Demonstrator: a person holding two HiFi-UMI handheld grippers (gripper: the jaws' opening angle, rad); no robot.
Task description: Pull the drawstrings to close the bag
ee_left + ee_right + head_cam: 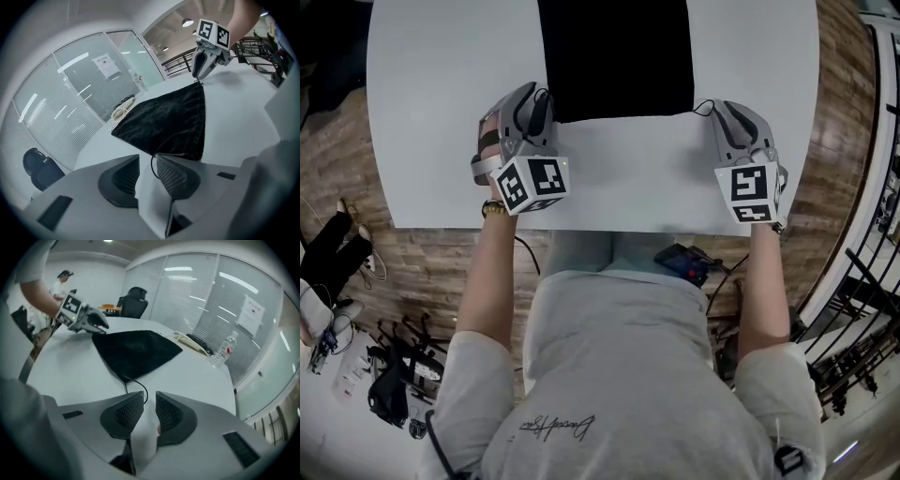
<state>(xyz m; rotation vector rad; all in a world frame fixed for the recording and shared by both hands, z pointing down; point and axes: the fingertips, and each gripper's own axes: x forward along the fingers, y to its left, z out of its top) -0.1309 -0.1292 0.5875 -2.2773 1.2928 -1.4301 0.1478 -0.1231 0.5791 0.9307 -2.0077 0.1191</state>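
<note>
The black drawstring bag (615,56) lies flat on the white worktop (441,122), its near edge towards the person and its far part running out of the top of the head view. A thin cord loop sticks out at each near corner. The left drawstring loop (153,165) stands between the jaws of the left tool (146,176), close by the right-hand pad. Those jaws are apart and do not press it. The right drawstring loop (139,391) curls at the mouth of the right tool (149,411), whose jaws leave a narrow gap and grip nothing. Both tools tilt downward at those corners. A water bottle (224,350) stands well apart, far right on the worktop.
</note>
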